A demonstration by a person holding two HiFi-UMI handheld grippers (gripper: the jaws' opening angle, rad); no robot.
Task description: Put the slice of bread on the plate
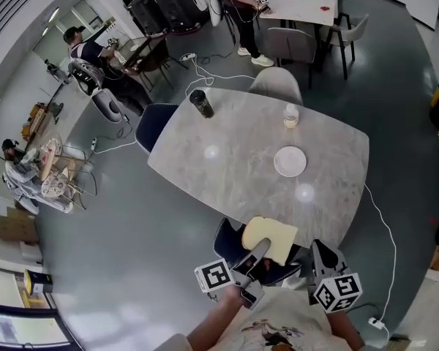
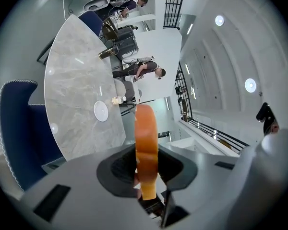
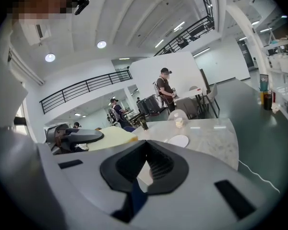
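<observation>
My left tool (image 1: 257, 253) is clamped on one edge of the slice of bread (image 1: 272, 238), up in the air by the near edge of the desk (image 1: 234, 159); my right tool (image 1: 324, 256) is closed with nothing in it. I should carry the bread slowly to the white plate (image 1: 290, 161), far across the desk, go low over its middle, then let go.

Left tongs (image 1: 260, 248) clamp bread slice (image 1: 274, 234); right tongs (image 1: 323, 253) closed.

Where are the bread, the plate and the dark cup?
bread (image 1: 272, 238): head view, middle of the slice.
plate (image 1: 290, 161): head view, its bare centre.
dark cup (image 1: 201, 103): head view, its side.
</observation>
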